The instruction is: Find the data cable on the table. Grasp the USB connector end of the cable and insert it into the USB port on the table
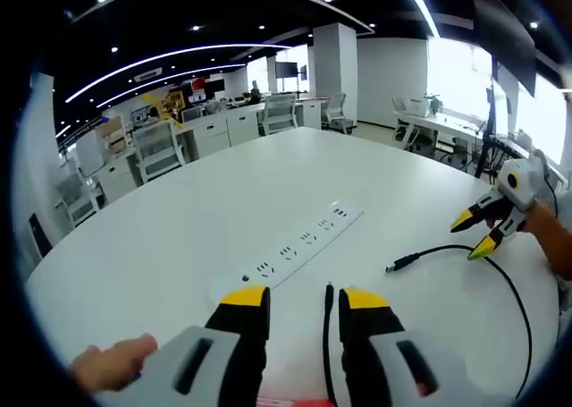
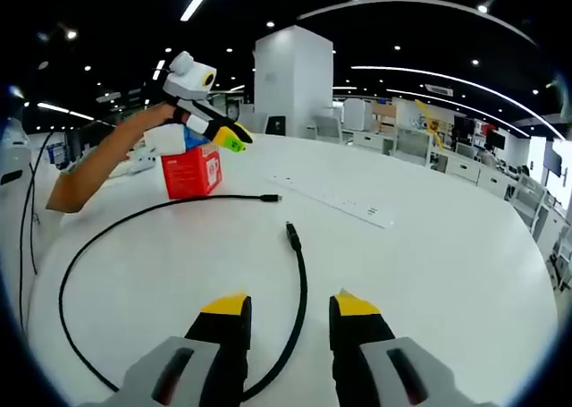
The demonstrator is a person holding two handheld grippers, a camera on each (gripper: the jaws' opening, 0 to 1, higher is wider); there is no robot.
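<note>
A black data cable (image 2: 98, 237) lies in a wide loop on the white round table (image 1: 179, 219). Its thicker USB plug (image 1: 402, 264) points toward the white power strip (image 1: 299, 243); the right gripper view has this plug (image 2: 291, 233) ahead of my right gripper (image 2: 291, 304). The gripper is open, and the cable runs on the table between its jaws. The cable's thin other end (image 1: 329, 291) lies in front of my open left gripper (image 1: 306, 297). In the left gripper view the right gripper (image 1: 475, 232) hovers just right of the plug, jaws apart. The left gripper (image 2: 231, 141) is held up by the red box.
A red box (image 2: 192, 170) stands on the table near the power strip (image 2: 335, 199)'s far end, with a person's forearm (image 2: 98, 170) beside it. A hand (image 1: 112, 362) rests at the table edge. Office desks and chairs (image 1: 161, 148) stand beyond the table.
</note>
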